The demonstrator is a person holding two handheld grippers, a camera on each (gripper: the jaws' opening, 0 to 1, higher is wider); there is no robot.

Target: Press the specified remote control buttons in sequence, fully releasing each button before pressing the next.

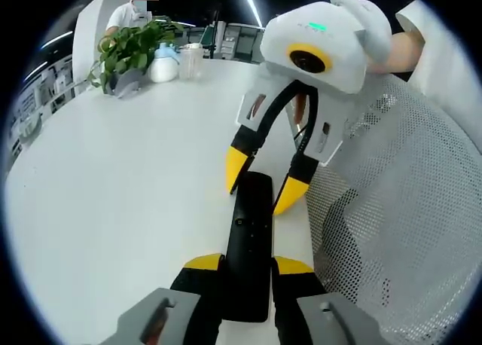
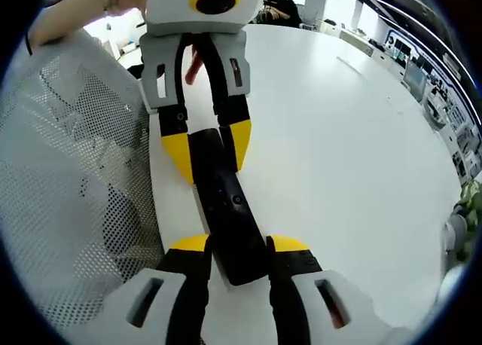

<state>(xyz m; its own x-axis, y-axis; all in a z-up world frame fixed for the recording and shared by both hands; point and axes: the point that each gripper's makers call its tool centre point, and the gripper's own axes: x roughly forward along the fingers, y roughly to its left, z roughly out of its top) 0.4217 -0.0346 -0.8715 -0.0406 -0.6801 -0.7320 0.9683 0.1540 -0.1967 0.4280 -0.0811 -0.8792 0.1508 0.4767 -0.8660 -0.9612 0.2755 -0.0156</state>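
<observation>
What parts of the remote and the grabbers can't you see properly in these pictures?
- Remote buttons: too small and dark to tell apart in the left gripper view and the right gripper view.
- Remote's near end in the left gripper view: covered by the left gripper.
- Remote's far end in the right gripper view: hidden between the left gripper's yellow tips.
- Whether the right gripper actually squeezes the remote: unclear.
- Potted plant: mostly cut off in the right gripper view.

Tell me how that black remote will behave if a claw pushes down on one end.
The remote looks rigid and flat, so it probably won't roll. With the left claw and right claw clamping opposite ends, it should stay put. Its smooth casing might slide on the white table.
</observation>
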